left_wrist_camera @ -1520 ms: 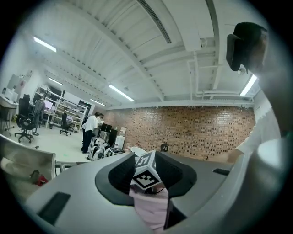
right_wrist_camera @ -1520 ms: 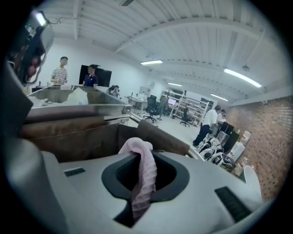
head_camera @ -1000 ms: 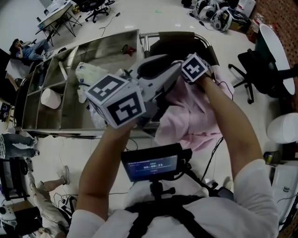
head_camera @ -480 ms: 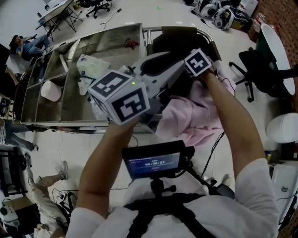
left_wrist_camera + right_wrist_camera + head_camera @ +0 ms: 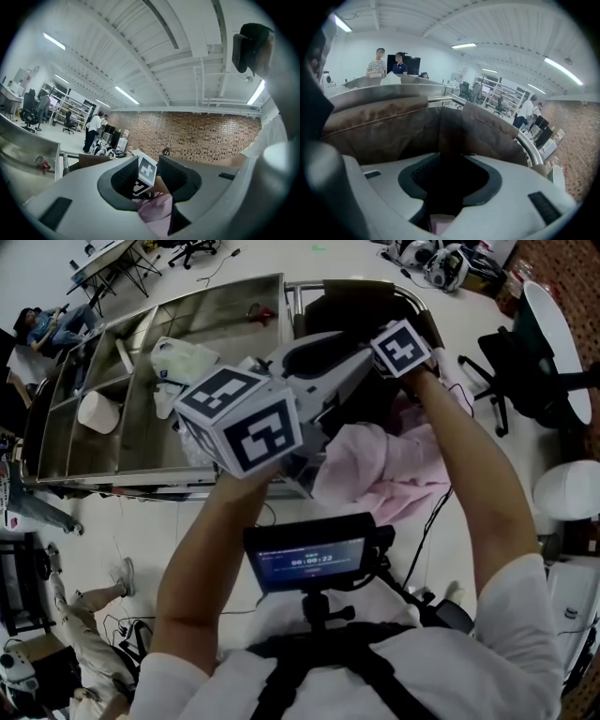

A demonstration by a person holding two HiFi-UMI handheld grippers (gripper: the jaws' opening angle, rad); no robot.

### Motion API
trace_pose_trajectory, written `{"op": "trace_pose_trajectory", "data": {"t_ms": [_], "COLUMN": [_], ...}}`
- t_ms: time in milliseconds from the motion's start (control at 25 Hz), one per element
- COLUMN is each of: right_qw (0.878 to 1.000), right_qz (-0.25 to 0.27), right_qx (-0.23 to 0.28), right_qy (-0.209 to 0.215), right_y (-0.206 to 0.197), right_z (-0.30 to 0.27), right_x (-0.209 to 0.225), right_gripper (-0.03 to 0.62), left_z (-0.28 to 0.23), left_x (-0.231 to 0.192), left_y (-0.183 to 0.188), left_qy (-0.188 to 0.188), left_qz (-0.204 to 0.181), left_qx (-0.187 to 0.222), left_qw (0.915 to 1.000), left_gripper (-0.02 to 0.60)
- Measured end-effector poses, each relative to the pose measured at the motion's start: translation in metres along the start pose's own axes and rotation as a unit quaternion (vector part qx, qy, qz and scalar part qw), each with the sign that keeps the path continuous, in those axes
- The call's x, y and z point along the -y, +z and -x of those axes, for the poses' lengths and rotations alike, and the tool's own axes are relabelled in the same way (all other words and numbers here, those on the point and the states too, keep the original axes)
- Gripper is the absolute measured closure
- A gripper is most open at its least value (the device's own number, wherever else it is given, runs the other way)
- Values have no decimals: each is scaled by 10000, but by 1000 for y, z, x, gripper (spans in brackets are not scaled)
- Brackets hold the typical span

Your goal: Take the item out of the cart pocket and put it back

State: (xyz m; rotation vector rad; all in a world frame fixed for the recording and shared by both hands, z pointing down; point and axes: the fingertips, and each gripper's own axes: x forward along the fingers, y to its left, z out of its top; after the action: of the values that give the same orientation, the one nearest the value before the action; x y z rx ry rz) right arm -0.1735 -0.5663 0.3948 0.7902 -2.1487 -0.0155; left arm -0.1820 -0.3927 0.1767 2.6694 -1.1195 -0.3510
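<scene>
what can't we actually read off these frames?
- Inside of the cart pocket: right gripper view, all shadow.
- Whether the left gripper pinches the pink cloth: left gripper view, cloth sits low, cut by the frame edge; head view, marker cube covers the jaws.
- What the small red thing on the cart is: head view, too small.

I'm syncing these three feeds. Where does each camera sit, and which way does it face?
Head view: on the person's head, steeply down on both arms, pink cloth, steel cart.
Right gripper view: on the right gripper, into the brown pocket; jaws just opened, cloth at their base.
Left gripper view: on the left gripper, level toward a brick wall; jaws apart, framing the right gripper's marker cube.
Shared: the pink cloth.
</scene>
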Motion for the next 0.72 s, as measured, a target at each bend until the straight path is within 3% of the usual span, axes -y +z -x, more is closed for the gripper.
{"op": "trace_pose_trajectory", "data": {"t_ms": [720], "right_qw": [9978], "right_qz": [-448], "right_qx": [451], "right_qy": [-172], "right_y": [22], "right_z": [55], "right_x": [6], "right_gripper": [447], "left_z": [9], "left_x": [-2], "left_y": [-7], "left_qy": [35], "left_qz": [74], "left_qx": [76], "left_qw": [9999], "left_gripper": [449]}}
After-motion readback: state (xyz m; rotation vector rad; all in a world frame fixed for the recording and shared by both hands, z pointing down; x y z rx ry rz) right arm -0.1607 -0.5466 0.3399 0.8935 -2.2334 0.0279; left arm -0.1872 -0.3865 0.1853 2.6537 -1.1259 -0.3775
